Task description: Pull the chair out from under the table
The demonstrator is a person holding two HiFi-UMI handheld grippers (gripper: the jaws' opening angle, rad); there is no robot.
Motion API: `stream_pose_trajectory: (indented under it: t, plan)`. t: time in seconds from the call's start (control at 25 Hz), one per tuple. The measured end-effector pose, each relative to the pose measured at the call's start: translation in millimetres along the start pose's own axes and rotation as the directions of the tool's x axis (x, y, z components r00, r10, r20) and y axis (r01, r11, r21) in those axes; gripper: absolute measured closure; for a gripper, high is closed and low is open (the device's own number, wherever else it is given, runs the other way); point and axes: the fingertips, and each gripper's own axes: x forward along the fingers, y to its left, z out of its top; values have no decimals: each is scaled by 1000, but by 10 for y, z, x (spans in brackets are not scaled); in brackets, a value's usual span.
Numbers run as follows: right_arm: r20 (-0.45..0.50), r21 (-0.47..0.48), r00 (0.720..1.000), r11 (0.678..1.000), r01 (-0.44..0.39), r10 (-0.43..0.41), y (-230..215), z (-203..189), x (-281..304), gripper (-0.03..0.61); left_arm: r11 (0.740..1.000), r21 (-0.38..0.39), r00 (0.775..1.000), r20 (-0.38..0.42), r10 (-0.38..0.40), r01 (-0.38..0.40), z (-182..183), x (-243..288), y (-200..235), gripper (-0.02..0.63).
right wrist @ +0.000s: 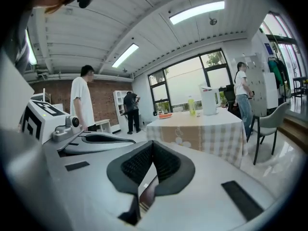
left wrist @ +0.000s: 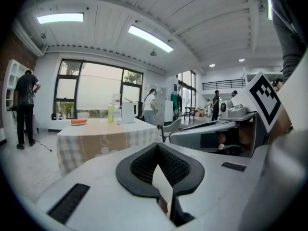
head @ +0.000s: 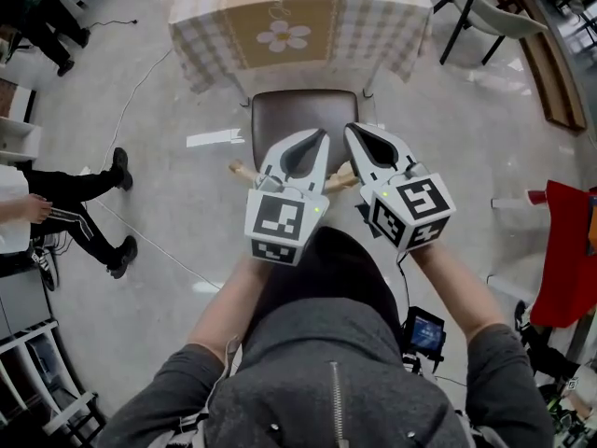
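**Chair standing at the table's near edge; both grippers shut and empty**

On the table (head: 373, 26), three vessels are sitting towards the far edge. A clear bottle (left wrist: 110, 113) is showing a yellow-green liquid. A white jug (left wrist: 128, 111) is standing just beside it; its walls are opaque, so its contents cannot be told. A shallow orange dish (left wrist: 78, 121) is lying near the far left corner, contents unclear.

The chair (head: 303, 119) is presenting a dark brown padded seat with rounded corners. Pale wooden ends of its back are showing beneath the grippers. The seat is lying in the open, its front just beside the checked cloth's hanging hem at the near edge.

The left gripper (head: 315, 136) and right gripper (head: 353, 131) are hovering side by side over the chair's back. Each is keeping its jaws pressed together on nothing.
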Motion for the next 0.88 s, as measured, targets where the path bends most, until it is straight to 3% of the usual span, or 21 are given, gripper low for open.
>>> stream_pose_trajectory:
  t: [0.52,0.88]
  plan:
    - [16,-149,1000,988,25,-23,228,10,15,568,997,-71,1000,19,-4,6,-19,-21,-23,604]
    - [11,-152,999,987,42,-41,246,-1,26,568,996,-84,1000,12,9,-8,-53,-66,22,604]
